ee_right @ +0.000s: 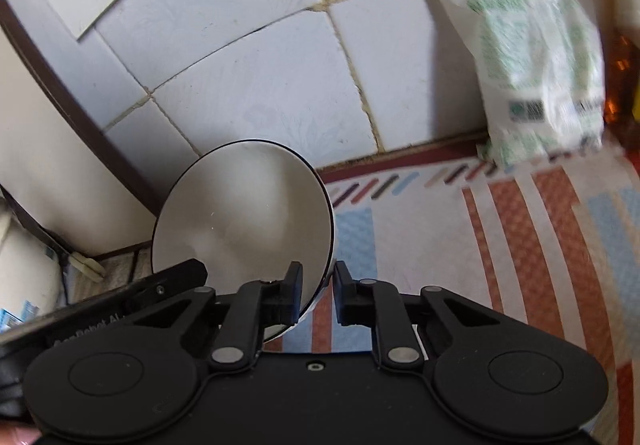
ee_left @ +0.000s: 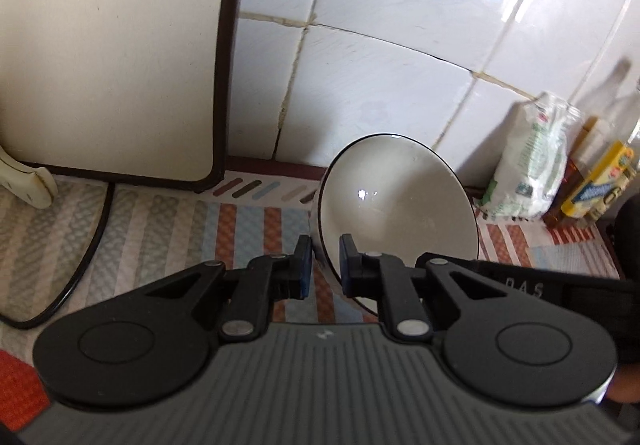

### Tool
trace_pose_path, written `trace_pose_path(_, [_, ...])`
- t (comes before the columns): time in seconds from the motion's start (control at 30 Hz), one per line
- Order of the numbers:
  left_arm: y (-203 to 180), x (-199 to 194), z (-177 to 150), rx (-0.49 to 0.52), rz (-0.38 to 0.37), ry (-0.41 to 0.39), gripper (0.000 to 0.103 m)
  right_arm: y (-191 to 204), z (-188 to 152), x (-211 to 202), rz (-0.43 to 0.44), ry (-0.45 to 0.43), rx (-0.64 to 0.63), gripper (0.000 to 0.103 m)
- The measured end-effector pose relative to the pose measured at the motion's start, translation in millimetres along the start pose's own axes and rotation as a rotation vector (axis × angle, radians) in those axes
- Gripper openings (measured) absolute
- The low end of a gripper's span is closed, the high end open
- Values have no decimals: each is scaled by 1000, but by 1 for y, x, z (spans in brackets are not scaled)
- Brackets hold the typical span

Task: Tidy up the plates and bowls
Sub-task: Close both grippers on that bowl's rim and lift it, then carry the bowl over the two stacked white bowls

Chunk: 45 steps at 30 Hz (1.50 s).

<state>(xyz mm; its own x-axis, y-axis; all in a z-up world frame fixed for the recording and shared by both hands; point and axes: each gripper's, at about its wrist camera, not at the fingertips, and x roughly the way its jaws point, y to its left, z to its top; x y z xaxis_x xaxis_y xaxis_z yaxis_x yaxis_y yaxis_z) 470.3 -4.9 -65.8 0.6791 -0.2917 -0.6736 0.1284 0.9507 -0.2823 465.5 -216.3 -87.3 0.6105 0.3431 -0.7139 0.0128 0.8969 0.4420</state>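
Over striped cloth (ee_left: 256, 221), both grippers (ee_left: 325, 265) (ee_right: 318, 293) clamp one bowl's (ee_left: 400, 197) rim.

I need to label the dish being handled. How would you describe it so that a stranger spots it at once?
Start at the white tiled wall and drop to the striped mat below it. There a tilted bowl is clamped by the rim in both grippers. It alone is white with a thin black rim line.

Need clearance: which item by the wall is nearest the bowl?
The white bag with green print, just right of the bowl; the bottles stand beyond it, farther right.
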Motion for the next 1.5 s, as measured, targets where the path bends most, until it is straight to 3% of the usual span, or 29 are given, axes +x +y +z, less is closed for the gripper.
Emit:
trace_pose_path(0.27, [-5, -52, -10, -61, -103, -39, 13, 6, -13, -54, 32, -57, -37, 19])
trace_pose_path(0.6, [-46, -119, -31, -18, -136, -62, 13, 7, -42, -139, 14, -140, -30, 19])
trace_pose_path(0.83, [-98, -155, -52, 70, -196, -58, 13, -13, -67, -207, -27, -186, -25, 19])
trace_pose_path(1.2, [-199, -149, -106, 189, -308, -22, 13, -86, -108, -292, -142, -288, 40, 20])
trace_pose_path(1.5, [-256, -108, -129, 229, -339, 60, 13, -158, -123, -300, -198, -301, 123, 20])
